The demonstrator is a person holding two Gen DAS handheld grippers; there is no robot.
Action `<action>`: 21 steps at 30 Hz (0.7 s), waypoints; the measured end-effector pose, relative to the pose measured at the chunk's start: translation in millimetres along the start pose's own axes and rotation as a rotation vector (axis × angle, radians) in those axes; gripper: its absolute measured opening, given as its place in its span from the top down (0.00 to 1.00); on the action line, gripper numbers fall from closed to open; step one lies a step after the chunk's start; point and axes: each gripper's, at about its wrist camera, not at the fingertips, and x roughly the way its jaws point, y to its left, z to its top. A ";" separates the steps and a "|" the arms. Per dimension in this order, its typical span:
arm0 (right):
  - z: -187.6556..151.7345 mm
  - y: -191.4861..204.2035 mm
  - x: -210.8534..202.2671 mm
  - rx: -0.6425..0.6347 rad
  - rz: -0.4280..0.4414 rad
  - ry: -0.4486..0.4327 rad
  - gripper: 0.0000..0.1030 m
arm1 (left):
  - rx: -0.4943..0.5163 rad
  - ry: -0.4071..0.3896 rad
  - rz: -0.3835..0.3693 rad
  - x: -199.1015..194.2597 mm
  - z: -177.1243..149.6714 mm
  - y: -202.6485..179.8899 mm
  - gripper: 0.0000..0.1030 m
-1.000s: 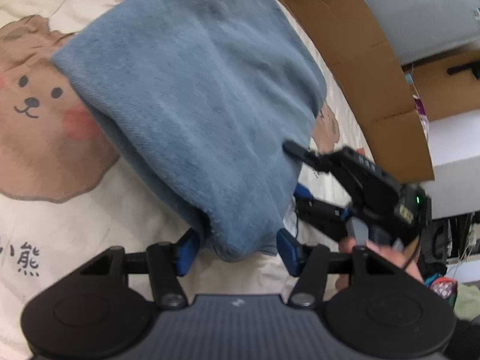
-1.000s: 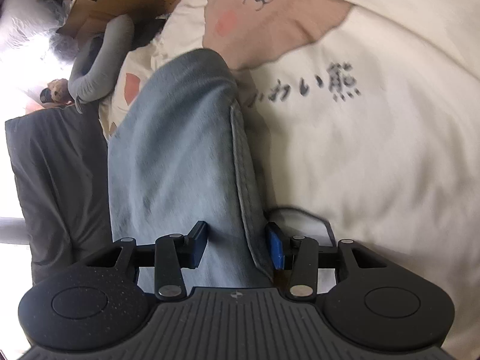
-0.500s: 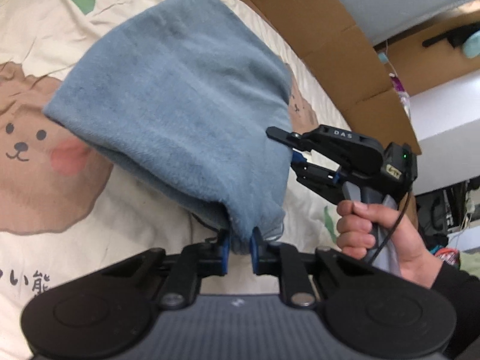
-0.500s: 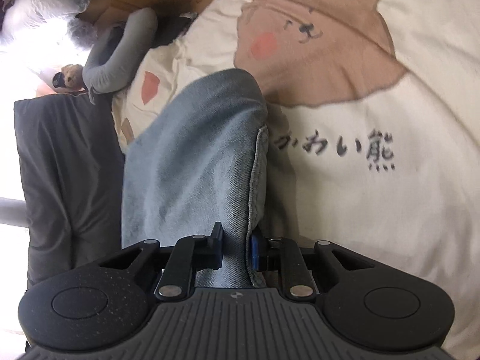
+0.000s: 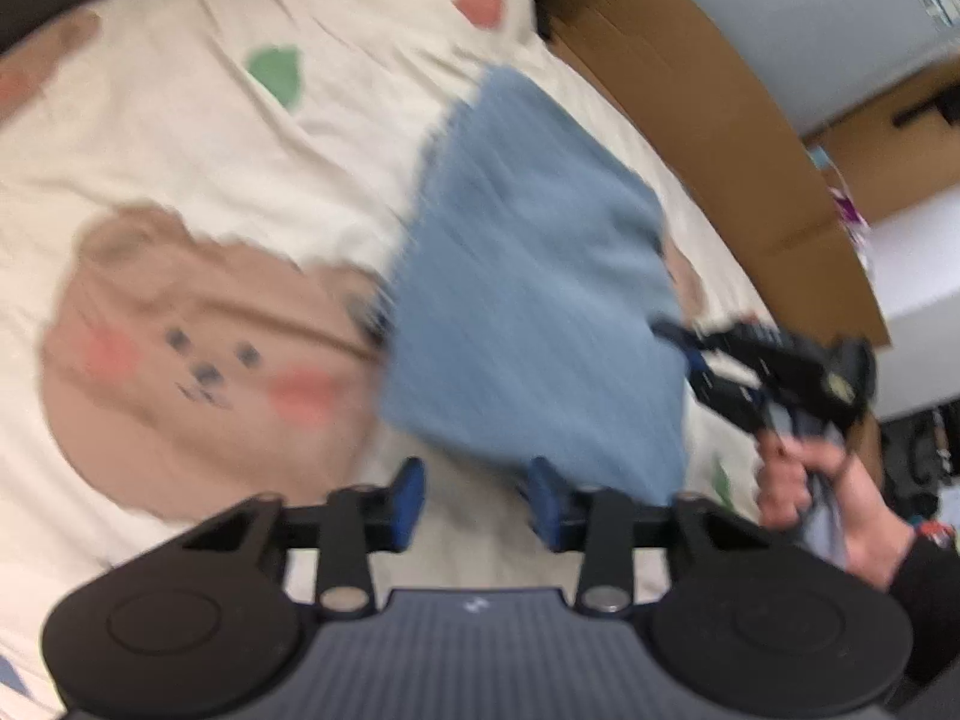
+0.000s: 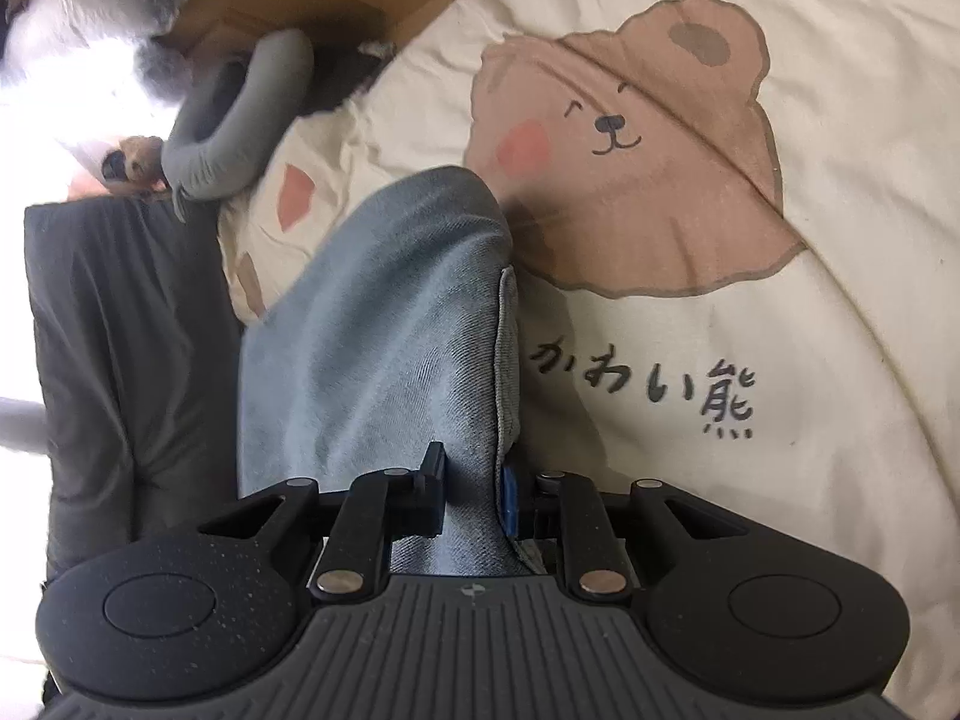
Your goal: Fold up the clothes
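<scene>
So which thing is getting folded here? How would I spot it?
Look at the big cream bedsheet printed with brown bears. On it lies a blue denim garment, pinched in the right gripper. It is the only plain blue cloth there.

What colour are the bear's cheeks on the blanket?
Pink, on the brown bear of the cream blanket; clearest in the right wrist view.

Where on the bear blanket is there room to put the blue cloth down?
Free: the cream patch below the bear face, right of the blue cloth. Crowded: the left edge, with the dark fabric and grey tube.
</scene>
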 end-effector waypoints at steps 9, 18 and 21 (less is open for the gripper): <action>10.6 5.6 18.9 -0.076 -0.037 0.088 0.57 | -0.002 -0.095 0.036 32.5 62.7 -11.3 0.32; 15.0 -10.1 27.4 -0.045 -0.005 0.115 0.41 | -0.011 -0.067 0.013 78.5 96.9 -8.6 0.32; 10.1 -11.1 32.5 -0.036 0.029 0.121 0.43 | -0.034 -0.041 -0.003 97.9 102.2 -2.9 0.32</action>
